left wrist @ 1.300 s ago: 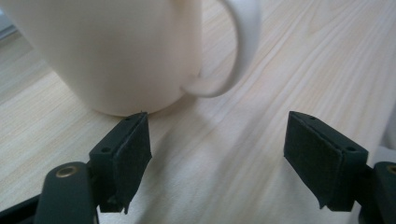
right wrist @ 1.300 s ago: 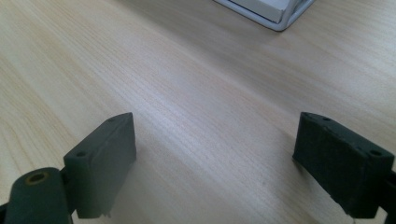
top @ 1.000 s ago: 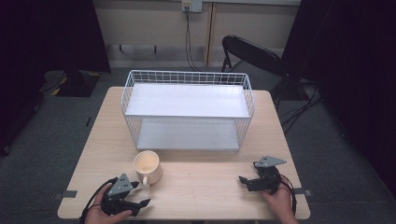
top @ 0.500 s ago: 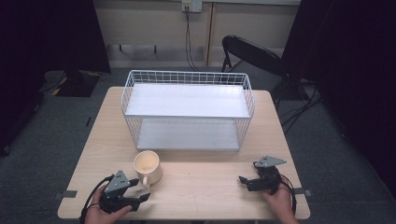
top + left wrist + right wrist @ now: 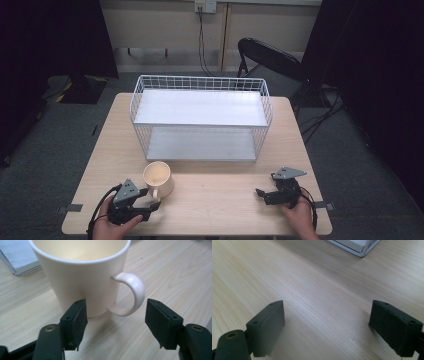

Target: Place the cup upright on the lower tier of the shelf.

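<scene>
A cream mug [image 5: 158, 176] stands upright on the wooden table [image 5: 220, 200], with its handle [image 5: 133, 293] turned toward the near edge. My left gripper [image 5: 150, 204] lies low on the table just in front of it. In the left gripper view the handle sits between the two black pads [image 5: 77, 317], and neither pad touches it. Those jaws have just been closing and a gap remains on both sides, so the left gripper [image 5: 116, 315] is open. My right gripper [image 5: 260, 192] rests at the near right of the table. It is open [image 5: 327, 325] over bare wood.
A white wire rack [image 5: 200, 82] with two flat shelves stands across the middle of the table, just behind the mug. A black chair [image 5: 270, 55] sits beyond the table's far right corner. Bare wood lies between the two grippers.
My left gripper has edged forward toward the mug, and its jaws have narrowed around the handle. The mug and the right gripper have not moved.
</scene>
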{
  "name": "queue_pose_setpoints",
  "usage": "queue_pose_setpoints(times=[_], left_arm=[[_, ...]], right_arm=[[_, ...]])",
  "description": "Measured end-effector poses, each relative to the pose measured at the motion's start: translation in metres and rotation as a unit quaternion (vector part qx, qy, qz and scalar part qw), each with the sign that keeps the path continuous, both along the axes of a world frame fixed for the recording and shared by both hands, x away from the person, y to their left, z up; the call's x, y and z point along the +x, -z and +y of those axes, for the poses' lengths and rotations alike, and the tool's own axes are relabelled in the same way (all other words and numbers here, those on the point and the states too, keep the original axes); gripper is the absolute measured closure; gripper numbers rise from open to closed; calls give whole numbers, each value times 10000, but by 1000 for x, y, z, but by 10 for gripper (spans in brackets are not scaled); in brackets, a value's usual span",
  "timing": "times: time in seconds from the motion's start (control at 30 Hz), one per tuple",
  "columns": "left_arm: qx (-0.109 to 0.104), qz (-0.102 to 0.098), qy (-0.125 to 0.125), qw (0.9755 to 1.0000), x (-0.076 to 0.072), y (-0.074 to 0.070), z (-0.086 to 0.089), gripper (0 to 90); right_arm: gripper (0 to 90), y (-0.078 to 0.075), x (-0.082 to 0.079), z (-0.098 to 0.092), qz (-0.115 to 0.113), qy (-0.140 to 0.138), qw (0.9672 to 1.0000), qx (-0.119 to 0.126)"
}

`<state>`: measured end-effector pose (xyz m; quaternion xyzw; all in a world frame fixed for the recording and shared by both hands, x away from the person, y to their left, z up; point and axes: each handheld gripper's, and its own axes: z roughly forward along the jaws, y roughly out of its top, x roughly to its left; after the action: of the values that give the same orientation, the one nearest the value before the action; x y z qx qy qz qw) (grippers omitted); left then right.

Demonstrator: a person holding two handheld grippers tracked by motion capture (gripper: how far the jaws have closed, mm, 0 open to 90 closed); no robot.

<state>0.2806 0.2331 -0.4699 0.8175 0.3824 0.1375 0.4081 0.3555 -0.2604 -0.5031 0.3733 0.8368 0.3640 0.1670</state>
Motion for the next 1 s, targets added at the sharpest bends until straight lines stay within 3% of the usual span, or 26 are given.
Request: queue_pose_setpoints(times=[0.23, 0.5, 1.0], left_arm=[[23, 4, -128, 9999, 1, 0, 5, 347], [64, -129, -114, 9998, -1, 0, 9, 468], [102, -249, -401, 9988, 1, -3, 23, 497]], right_arm=[[121, 0, 0, 0, 0, 0, 10000, 0], [121, 0, 0, 0, 1, 1, 10000, 1], [121, 0, 0, 0, 0, 0, 10000, 2]])
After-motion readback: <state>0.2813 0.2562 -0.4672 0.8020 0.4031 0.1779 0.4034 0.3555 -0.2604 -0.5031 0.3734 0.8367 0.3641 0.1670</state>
